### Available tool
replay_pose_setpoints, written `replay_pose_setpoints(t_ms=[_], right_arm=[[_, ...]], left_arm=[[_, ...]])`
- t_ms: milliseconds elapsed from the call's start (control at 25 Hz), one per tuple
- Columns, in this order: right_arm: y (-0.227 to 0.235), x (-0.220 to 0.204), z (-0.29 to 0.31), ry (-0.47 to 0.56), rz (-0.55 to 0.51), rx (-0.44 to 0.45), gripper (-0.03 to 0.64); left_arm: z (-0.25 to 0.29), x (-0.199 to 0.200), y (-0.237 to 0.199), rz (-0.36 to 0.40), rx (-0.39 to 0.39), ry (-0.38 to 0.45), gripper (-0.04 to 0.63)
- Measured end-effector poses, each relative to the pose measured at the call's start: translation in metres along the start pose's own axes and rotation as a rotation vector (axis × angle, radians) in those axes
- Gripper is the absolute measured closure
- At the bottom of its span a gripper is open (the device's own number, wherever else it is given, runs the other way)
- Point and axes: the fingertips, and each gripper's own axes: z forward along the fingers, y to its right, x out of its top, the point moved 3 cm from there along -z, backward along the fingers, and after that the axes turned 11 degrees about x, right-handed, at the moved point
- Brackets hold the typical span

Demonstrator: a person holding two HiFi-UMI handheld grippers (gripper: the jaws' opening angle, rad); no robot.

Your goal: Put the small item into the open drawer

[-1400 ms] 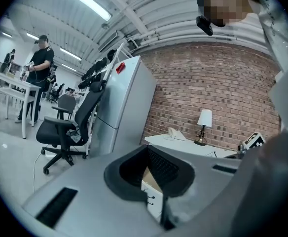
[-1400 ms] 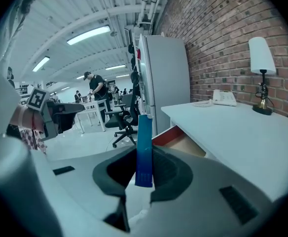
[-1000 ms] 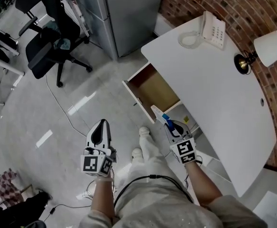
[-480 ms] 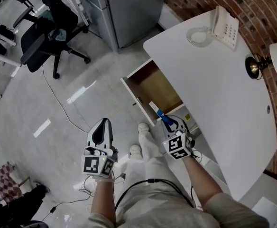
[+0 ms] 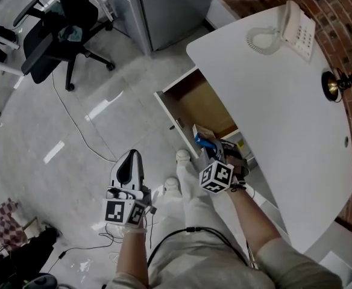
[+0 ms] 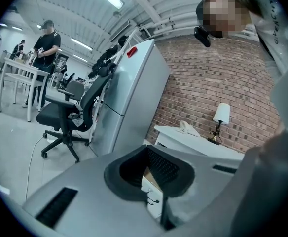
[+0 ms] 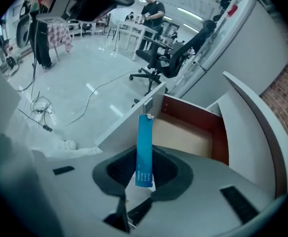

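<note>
Blue packet (image 7: 144,147) stands clamped by its lower end in the jaws of my right gripper (image 5: 207,144), at the near corner of the open drawer (image 5: 200,104) under the white surface (image 5: 284,107). My left gripper (image 5: 129,161) hangs over the floor (image 5: 73,143), jaws clenched on nothing.

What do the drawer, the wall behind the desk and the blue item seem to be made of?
Drawer: looks like laminated board, with a white matt front and a brown wood-tone inside.
Wall: red brick with pale mortar lines, rough and matt.
Blue item: a thin flat packet, probably plastic film or coated paper. Its top edge looks ragged, and the sheen is too faint to decide.
</note>
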Motion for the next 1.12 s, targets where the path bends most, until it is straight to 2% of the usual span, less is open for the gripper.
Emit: replay_pose_setpoints(t_ms=[160,320,800,1120], right_arm=[[-0.002,-0.007,0.015,-0.085,-0.072,0.043,0.537],[-0.001,-0.008,0.023,-0.115,-0.119,0.072,0.534],[0.008,-0.011,0.025,-0.094,0.002,0.088,0.503],[-0.002,-0.015,0.021,-0.079,0.034,0.1,0.486]], left_arm=[[0.004,-0.003,-0.002,-0.012,0.006,0.002,0.589],[0.006,-0.004,-0.003,-0.026,0.01,0.006,0.589],[0.008,-0.004,-0.005,-0.043,0.028,0.005,0.591],[0.002,-0.008,-0.008,-0.049,0.029,0.007,0.591]])
